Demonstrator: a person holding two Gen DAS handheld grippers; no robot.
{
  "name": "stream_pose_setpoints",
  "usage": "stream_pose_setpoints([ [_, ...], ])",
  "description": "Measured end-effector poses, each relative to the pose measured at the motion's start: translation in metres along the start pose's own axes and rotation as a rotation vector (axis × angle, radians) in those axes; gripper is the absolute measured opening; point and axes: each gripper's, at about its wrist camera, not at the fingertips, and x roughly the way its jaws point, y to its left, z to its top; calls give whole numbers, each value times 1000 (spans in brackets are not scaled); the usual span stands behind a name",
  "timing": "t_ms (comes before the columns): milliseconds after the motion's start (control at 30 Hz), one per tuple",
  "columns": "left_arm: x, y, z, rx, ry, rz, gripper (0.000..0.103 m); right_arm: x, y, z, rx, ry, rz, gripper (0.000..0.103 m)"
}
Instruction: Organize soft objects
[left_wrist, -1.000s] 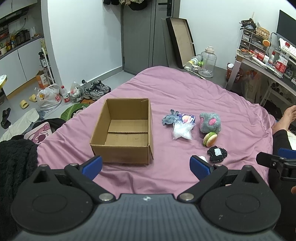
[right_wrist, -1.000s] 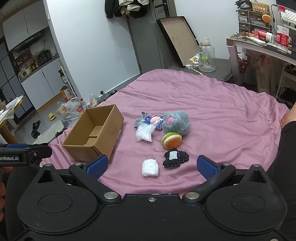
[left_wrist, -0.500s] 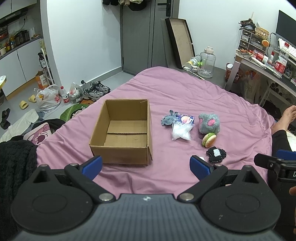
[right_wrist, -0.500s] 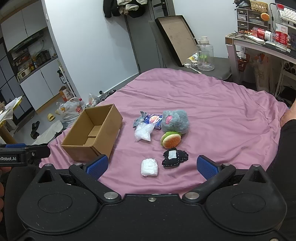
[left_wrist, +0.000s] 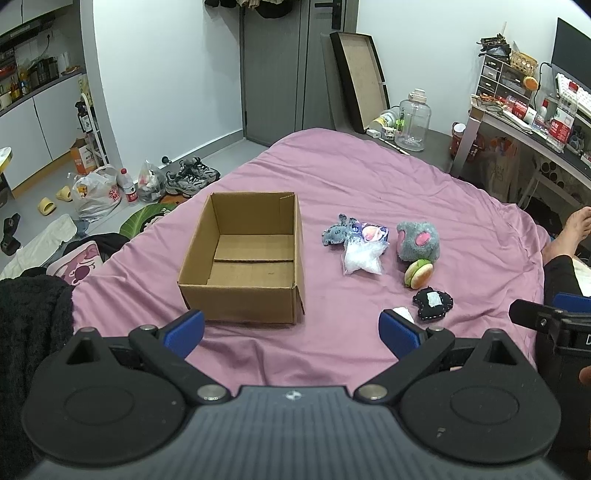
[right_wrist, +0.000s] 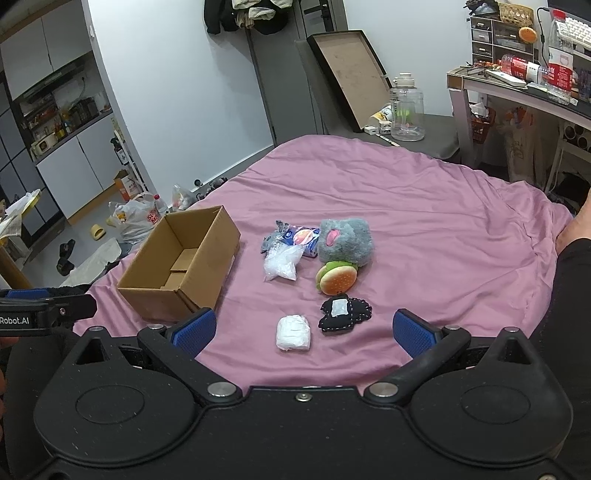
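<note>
- Two handheld grippers, left gripper (left_wrist: 291, 328) and right gripper (right_wrist: 301, 328), hover over the pink bedsheet (right_wrist: 424, 221); both jaws spread wide, holding nothing
- Open brown cardboard box (left_wrist: 243, 258) sits empty; grey round plush (right_wrist: 345, 240), burger-shaped plush (right_wrist: 337, 278) and white wrapped bundle (right_wrist: 293, 332) lie beside it on its right

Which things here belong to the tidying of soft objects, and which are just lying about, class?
Belong: cardboard box, grey plush, burger toy, black stitched pad, white bundle, clear bag, small grey toy, tissue pack.

Lying about: water jug, sneakers, picture frame.
</note>
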Motion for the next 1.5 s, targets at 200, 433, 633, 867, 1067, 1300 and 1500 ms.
stream_pose_setpoints([
  [200, 2, 4, -4, 1, -2, 0, 100, 0, 0, 0, -2, 1, -2, 103],
  [433, 2, 4, -6, -1, 0, 0, 100, 1, -1, -1, -1, 2, -5, 103],
  [633, 5, 3, -11, -5, 7, -3, 100, 2, -3, -2, -2, 4, -5, 103],
  [867, 14, -5, -8, 12, 15, -15, 100, 10, -12, -4, 15, 10, -18, 103],
  [1067, 30, -18, -5, 37, 30, -57, 100, 24, -27, -6, 50, 19, -26, 103],
  [1300, 56, -35, -4, 57, 53, -104, 99, 44, -44, -12, 107, 48, -19, 103],
  [1500, 81, -45, -5, 52, 81, -142, 98, 54, -56, -14, 180, 59, 11, 103],
])
